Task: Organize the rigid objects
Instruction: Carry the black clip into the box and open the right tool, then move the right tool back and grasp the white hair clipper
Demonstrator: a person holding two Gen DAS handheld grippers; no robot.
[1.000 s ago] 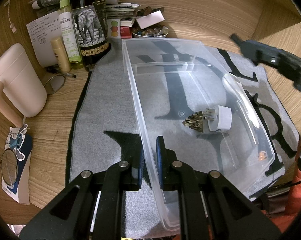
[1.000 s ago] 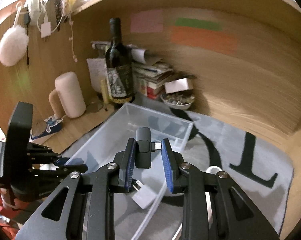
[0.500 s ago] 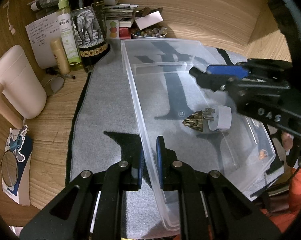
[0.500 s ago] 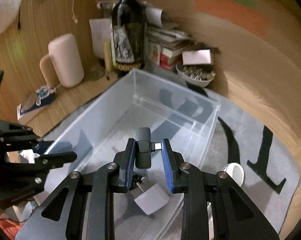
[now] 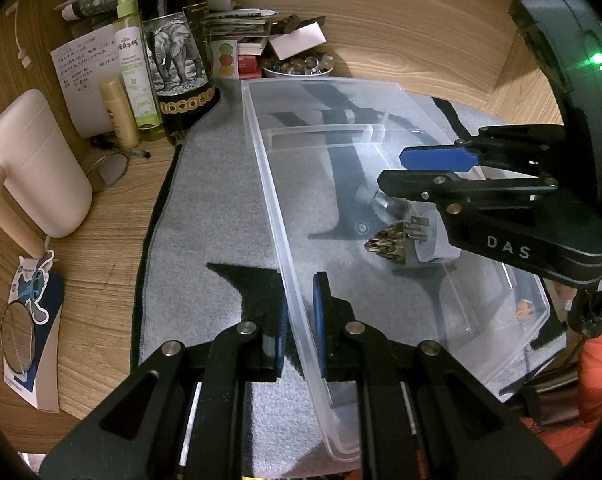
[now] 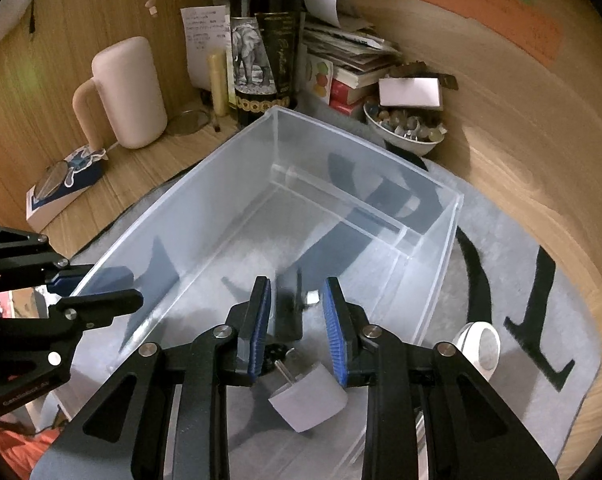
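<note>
A clear plastic bin [image 5: 341, 84] [image 6: 341, 136] lies on a grey mat. My left gripper [image 5: 301, 288] [image 6: 121, 288] is shut on the bin's near side wall. Inside the bin lie a white plug adapter [image 5: 433, 240] [image 6: 309, 404] and a brown cone-like piece [image 5: 385, 246]. My right gripper [image 6: 297, 282] [image 5: 393, 168] hangs low over the bin's floor above the adapter, and its jaws are opening. A small black device [image 6: 289, 316] with a short connector shows blurred between them, clear of both pads.
The grey mat [image 5: 213, 220] bears black letters. A dark wine bottle [image 5: 177, 60], a spray bottle, a cream jug [image 5: 37, 168], books and a bowl of beads [image 6: 405, 128] crowd the back. A white round object [image 6: 479, 346] lies outside the bin's right wall.
My right gripper came down into the bin, tipping further downward. Its jaws have parted and the black device has come free of the pads. The left gripper kept still on the wall.
</note>
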